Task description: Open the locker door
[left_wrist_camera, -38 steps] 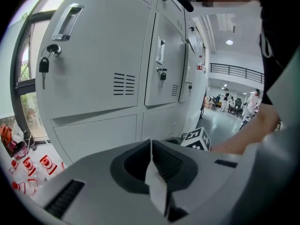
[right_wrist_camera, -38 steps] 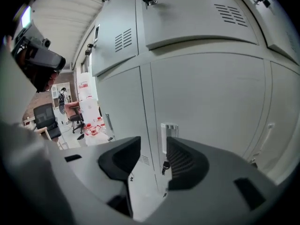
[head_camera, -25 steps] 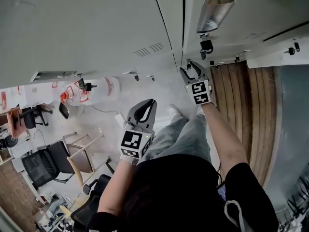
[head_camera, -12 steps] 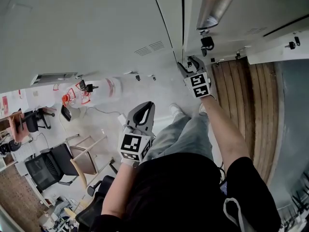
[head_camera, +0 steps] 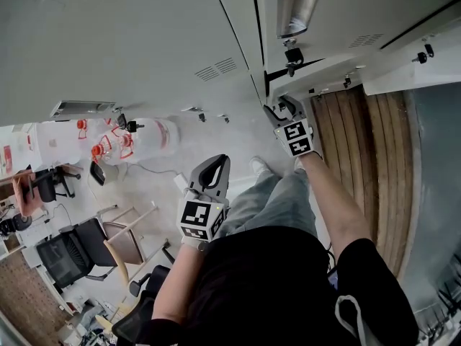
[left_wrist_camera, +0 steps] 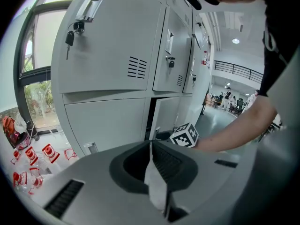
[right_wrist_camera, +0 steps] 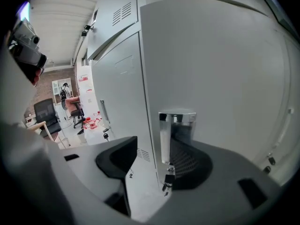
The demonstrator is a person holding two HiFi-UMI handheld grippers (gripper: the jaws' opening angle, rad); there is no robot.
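The grey locker door (head_camera: 346, 20) carries a chrome handle (head_camera: 297, 9) with a key (head_camera: 292, 55) hanging under it. It stands slightly ajar, with a dark gap (head_camera: 288, 71) along its edge. My right gripper (head_camera: 281, 107) is low at that edge, jaws wide open. In the right gripper view the door edge (right_wrist_camera: 149, 139) runs between the open jaws of the right gripper (right_wrist_camera: 152, 146), with the handle (right_wrist_camera: 176, 135) and key (right_wrist_camera: 167, 179) just past the right jaw. My left gripper (head_camera: 216, 163) hangs back over the floor, shut and empty, and the left gripper (left_wrist_camera: 151, 144) points at the lockers.
Neighbouring locker doors (left_wrist_camera: 108, 46) have their own keys (left_wrist_camera: 70, 36). Red-capped water bottles (head_camera: 108, 139) lie on the floor at the left, with a wooden chair (head_camera: 126, 240) and an office chair (head_camera: 61, 254) nearer. Wooden planks (head_camera: 360, 157) run to the right.
The door has swung out a little, and a dark gap now shows at its edge. My right gripper stayed at that edge; the left gripper barely moved.
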